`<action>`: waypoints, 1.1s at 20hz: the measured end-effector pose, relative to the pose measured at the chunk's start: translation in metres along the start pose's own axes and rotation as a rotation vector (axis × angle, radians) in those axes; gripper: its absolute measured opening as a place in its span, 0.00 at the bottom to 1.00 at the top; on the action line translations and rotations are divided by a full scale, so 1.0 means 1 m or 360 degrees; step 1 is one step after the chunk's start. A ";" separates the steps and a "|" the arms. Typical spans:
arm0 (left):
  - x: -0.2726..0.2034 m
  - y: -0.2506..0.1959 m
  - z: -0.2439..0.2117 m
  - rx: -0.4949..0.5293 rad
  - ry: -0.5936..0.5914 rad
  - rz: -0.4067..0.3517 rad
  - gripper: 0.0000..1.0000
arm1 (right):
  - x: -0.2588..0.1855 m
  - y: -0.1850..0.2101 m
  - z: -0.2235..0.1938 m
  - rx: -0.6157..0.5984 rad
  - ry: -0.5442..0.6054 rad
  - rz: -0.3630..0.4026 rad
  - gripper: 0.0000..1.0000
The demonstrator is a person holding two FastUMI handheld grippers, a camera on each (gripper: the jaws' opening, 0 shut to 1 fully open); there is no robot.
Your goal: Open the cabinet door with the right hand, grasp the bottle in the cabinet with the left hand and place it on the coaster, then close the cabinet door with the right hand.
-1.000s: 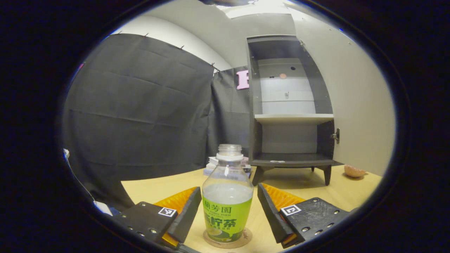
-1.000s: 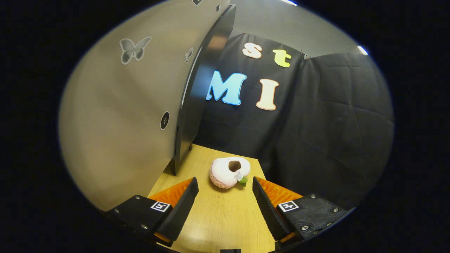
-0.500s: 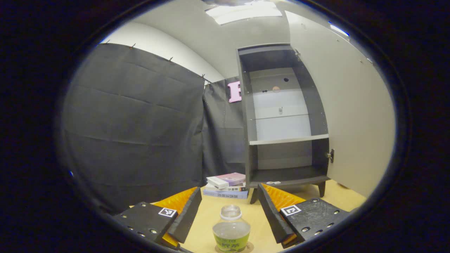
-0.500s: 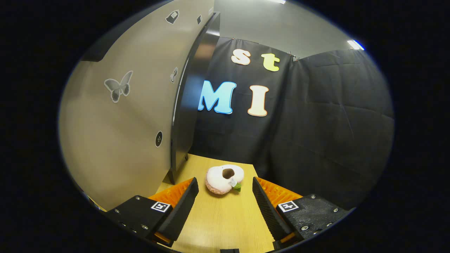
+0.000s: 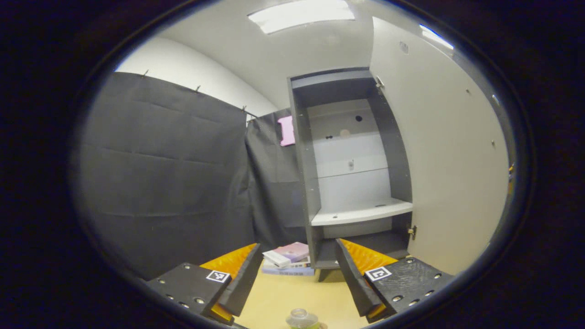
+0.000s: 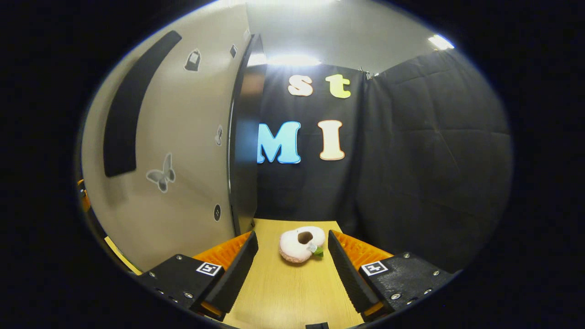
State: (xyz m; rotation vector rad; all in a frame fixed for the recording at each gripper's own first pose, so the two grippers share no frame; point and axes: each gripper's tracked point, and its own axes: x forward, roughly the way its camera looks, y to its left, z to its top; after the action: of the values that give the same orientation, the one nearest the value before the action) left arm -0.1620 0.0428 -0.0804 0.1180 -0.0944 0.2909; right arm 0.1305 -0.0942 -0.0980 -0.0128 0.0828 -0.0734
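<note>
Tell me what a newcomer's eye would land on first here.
In the left gripper view, the tall dark cabinet stands with its door swung wide and bare shelves. In the right gripper view, a pale plush toy lies on the wooden table beyond the open right gripper.

Pale smooth wood-grain table (image 6: 283,292), matt creased black cloth wall (image 5: 160,173), glossy dark cabinet door edge (image 6: 242,151).

A staged recording booth — black cloth walls (image 5: 164,173), a cabinet (image 5: 347,173) on a wooden table (image 6: 288,292).
</note>
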 end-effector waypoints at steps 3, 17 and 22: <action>0.005 -0.009 0.026 0.0060 -0.0002 -0.0078 0.95 | -0.020 0.019 0.029 0.0092 -0.0051 0.0087 0.95; -0.006 -0.015 0.105 -0.0067 -0.0018 -0.0095 0.91 | -0.061 0.057 0.083 0.0055 -0.0192 0.0368 0.92; 0.017 -0.010 0.095 -0.0103 -0.0001 -0.0191 0.99 | -0.060 0.073 0.083 0.0110 -0.0105 0.0380 0.90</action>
State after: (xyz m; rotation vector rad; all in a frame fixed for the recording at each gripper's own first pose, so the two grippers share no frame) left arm -0.1505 0.0261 0.0143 0.0591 -0.0969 0.1676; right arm 0.0832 -0.0158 -0.0111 0.0636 0.0154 0.1628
